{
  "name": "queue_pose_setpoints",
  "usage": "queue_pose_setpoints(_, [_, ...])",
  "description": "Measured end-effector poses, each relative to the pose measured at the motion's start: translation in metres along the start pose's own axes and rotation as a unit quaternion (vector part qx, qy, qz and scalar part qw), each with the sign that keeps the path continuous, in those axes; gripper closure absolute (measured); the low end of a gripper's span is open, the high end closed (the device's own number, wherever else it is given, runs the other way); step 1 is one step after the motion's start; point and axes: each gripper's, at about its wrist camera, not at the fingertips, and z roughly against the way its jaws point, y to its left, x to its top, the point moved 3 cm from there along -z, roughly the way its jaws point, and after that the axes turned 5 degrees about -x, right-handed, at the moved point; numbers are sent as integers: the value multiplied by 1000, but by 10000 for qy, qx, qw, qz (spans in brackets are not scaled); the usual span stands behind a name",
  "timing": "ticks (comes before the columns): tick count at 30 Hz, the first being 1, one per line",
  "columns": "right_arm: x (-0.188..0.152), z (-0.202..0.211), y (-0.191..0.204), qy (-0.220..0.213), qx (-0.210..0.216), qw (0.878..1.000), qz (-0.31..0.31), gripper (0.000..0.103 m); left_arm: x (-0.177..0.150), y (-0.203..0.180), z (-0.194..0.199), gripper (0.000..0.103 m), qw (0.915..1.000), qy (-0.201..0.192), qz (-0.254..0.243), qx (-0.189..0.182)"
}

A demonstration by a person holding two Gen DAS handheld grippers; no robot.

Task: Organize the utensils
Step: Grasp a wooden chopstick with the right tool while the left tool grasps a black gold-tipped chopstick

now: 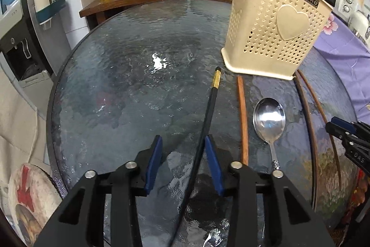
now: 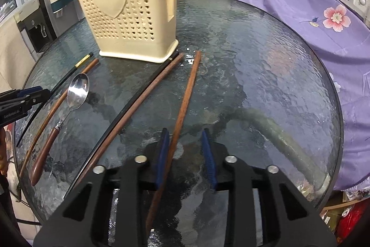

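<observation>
Claws, left (image 1: 182, 163) and right (image 2: 186, 156), gape empty over chopsticks; holder (image 1: 272, 20) stands ahead.

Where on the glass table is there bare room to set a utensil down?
Bare: left of the black chopstick out to the table rim, and right of the lone brown chopstick toward the purple cloth. Crowded: in front of the cream holder, around the spoon.

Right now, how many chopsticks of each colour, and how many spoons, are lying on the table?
Black chopsticks: 2
Brown chopsticks: 3
Spoon: 1
Total: 6
</observation>
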Motion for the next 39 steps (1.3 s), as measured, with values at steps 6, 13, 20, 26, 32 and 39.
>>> queue_pose_setpoints(6, [-5, 6, 8, 79, -74, 9997, 217, 88, 1, 5, 0, 71, 10000, 19, 85, 46])
queue_pose_setpoints(13, [4, -2, 2, 205, 88, 9996, 192, 71, 13, -2, -2, 56, 9997, 164, 39, -178])
queue_pose_setpoints(20, [37, -25, 7, 404, 202, 9986, 270, 71, 32, -18, -20, 56, 9982, 394, -452, -59])
queue_pose_setpoints(26, [66, -47, 1, 524, 149, 9984, 179, 71, 51, -12, -40, 55, 9976, 522, -458, -18])
queue_pose_setpoints(32, [85, -64, 0, 513, 64, 9986, 76, 73, 72, -20, -52, 61, 9966, 586, -578, -49])
queue_pose_setpoints(39, [96, -74, -4, 472, 15, 9989, 57, 89, 76, -28, -55, 77, 9963, 571, -641, -82])
